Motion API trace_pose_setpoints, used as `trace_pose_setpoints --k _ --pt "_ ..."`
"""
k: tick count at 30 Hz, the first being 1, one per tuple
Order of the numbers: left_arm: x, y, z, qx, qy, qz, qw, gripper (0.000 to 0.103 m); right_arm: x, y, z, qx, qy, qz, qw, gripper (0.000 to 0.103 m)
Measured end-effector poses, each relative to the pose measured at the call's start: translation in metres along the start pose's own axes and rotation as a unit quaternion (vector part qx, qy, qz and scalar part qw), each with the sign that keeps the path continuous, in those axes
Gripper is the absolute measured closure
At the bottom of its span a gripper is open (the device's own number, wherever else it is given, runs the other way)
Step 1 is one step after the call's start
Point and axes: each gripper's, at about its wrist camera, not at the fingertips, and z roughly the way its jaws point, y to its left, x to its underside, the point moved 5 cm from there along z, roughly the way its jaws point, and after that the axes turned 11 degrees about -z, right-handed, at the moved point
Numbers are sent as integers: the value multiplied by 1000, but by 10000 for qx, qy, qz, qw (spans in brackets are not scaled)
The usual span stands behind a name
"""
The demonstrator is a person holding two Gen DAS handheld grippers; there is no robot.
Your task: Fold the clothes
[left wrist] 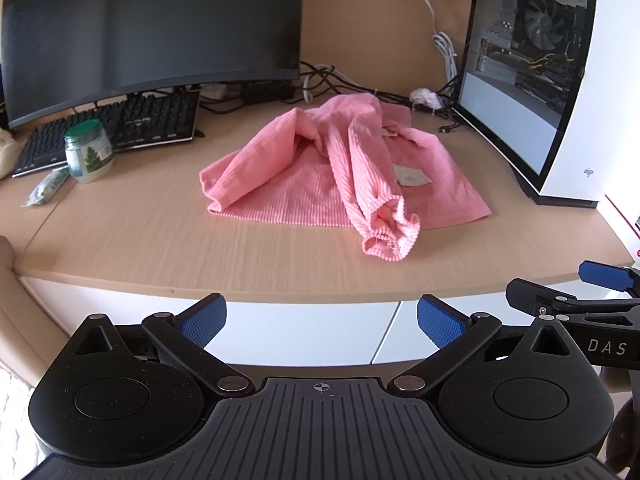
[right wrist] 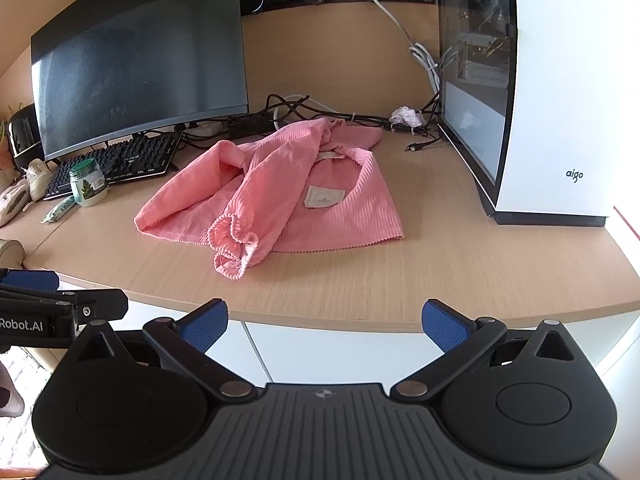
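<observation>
Blue-padded and spread wide with nothing between the pads, the left gripper (left wrist: 321, 320) hangs short of the bench (left wrist: 160, 236) edge, and the right gripper (right wrist: 325, 325) beside it stands equally apart and empty, which leaves both ready to reach in. Ahead at 12 o'clock the pink ribbed sweater (left wrist: 344, 168) lies mid-bench in a loose heap, body fairly flat but both sleeves thrown across it, one cuff (left wrist: 390, 236) trailing toward the near edge; it is not neatly folded. At 10 o'clock a green-lidded jar (left wrist: 87, 151) stands before the keyboard (left wrist: 120, 128) and monitor (left wrist: 152, 28); a white computer case (left wrist: 576, 92) fills 2 o'clock. Only the right wrist view shows the sewn patch (right wrist: 323, 197) squarely and the neckline clearly.
</observation>
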Motion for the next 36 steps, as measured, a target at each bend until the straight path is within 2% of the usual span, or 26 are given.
trace_pose_setpoints --k 5,12,18,27,32,36 --pt "-1 2 6 -21 68 -20 10000 0 -1 1 5 -14 59 0 10000 0" --pt "-24 7 31 29 208 20 9998 0 -11 -9 20 130 141 10 9998 0" --pt "-43 12 53 79 329 57 9994 0 -25 -25 51 84 461 581 9972 0" --pt "-92 25 105 660 625 293 9954 0 -53 -14 87 545 760 1075 9898 0" --pt "-115 28 139 1194 907 447 9877 0 -60 -8 96 887 1006 1358 9816 0" --pt "-127 24 172 1525 990 584 9816 0 -60 -4 100 1036 1218 1448 9765 0"
